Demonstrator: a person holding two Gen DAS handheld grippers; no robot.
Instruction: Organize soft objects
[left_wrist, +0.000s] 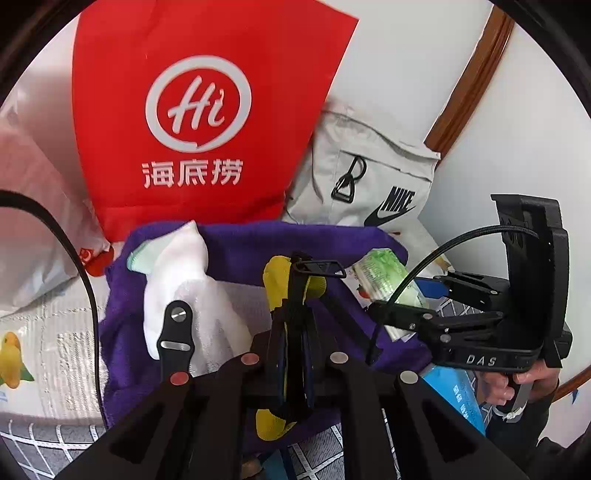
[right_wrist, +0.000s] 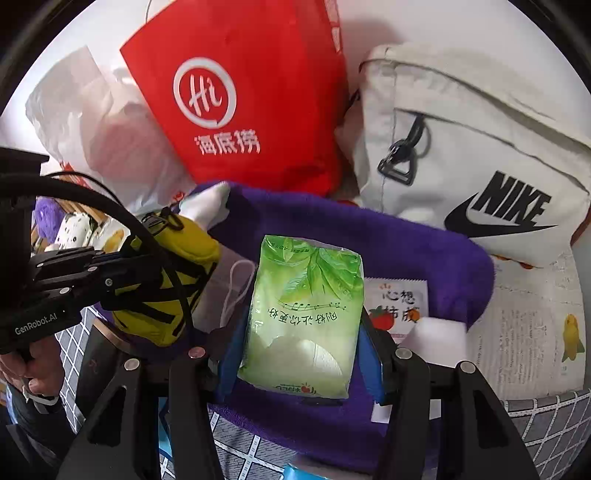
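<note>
Over the purple towel (right_wrist: 406, 236), left claw (left_wrist: 295, 295) clamped on yellow sock (left_wrist: 280, 273), right claw (right_wrist: 299, 354) clamped on green tissue pack (right_wrist: 303, 314)

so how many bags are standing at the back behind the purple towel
3. A white plastic bag on the left, a red bag with a white logo in the middle, and a grey Nike bag on the right. Anything behind them is hidden.

A red bag (right_wrist: 255, 99) with white logo, purple towel (right_wrist: 406, 240), green tissue pack (right_wrist: 303, 317), yellow sock (left_wrist: 280, 280).
</note>
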